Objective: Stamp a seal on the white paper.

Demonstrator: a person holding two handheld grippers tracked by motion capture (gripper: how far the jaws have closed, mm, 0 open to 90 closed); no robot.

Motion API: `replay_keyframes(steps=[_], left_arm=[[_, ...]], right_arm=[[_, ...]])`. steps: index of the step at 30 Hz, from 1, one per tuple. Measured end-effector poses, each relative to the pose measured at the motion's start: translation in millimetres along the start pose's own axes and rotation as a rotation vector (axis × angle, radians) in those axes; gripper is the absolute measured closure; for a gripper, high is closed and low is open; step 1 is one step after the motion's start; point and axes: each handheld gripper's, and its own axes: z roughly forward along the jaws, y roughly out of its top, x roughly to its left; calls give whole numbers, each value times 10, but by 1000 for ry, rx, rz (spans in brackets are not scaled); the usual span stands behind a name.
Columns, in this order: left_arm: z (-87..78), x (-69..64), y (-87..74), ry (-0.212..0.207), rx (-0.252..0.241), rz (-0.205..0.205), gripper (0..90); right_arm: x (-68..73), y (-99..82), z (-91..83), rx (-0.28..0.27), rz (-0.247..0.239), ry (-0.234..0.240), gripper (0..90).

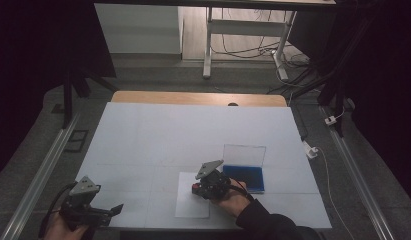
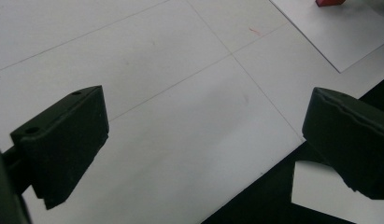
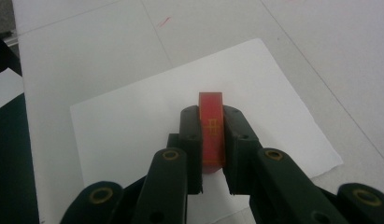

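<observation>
A small red block with gold characters [image 3: 211, 135] is clamped between the jaws of my right gripper [image 3: 211, 114], which is shut on it just above a white sheet of paper [image 3: 129, 126]. From above, the right gripper [image 1: 196, 189] and red block [image 1: 195, 188] are over the sheet [image 1: 188, 206] near the table's front middle. My left gripper [image 1: 114, 209] hovers at the front left edge. Its jaws stand wide apart with nothing between them, and the left gripper [image 2: 203, 126] looks across the white mat toward the sheet [image 2: 339, 37] and red block [image 2: 329, 2].
An open case with a blue inside and an upright clear lid [image 1: 244, 175] sits just right of the sheet. The white mat [image 1: 193, 130] covers the table. Its front edge [image 2: 255, 186] runs under the left gripper. Cables and desk legs lie beyond the far edge.
</observation>
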Motion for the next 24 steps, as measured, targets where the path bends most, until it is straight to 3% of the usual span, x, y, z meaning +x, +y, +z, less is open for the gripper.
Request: replay_keyframes(steps=[8,24], left_arm=[[7,-1,5,2,6,-2,8],[13,3,9,0,9,-6,8]], right_arm=[[12,-15,10,-6,4,-3,804],[133,22,19,29,-83,-76,805]])
